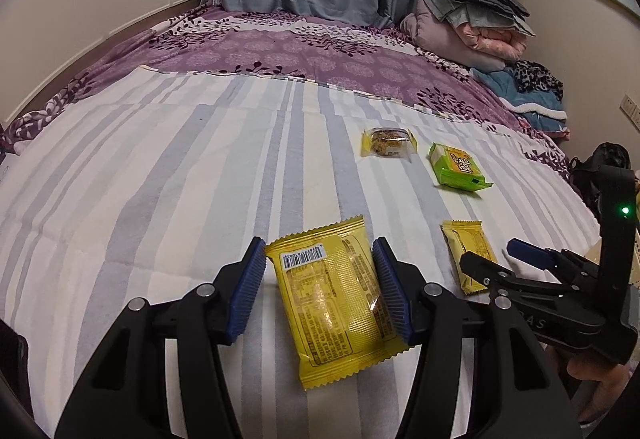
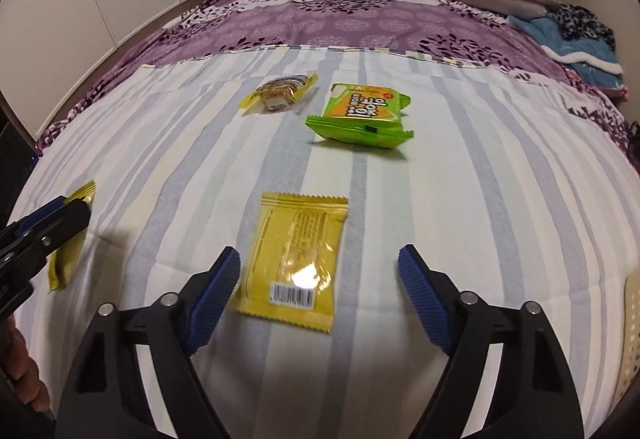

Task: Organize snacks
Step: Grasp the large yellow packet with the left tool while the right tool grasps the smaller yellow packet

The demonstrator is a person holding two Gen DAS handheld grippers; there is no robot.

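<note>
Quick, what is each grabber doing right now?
Left gripper: shut on a yellow snack packet.
Right gripper: open, holding nothing; another yellow packet lies between its fingers.

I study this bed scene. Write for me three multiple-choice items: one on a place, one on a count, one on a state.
1. Where does the green packet lie?
A. on the striped sheet
B. on the floor
C. in a gripper
2. How many snack packets show in the left wrist view?
A. two
B. four
C. six
3. How does the right gripper stand?
A. shut on the green packet
B. open around a yellow packet
C. shut, empty

Answers: A, it rests on the stripes; B, three yellowish ones plus the green one; B, both pads stand clear of the packet.
</note>
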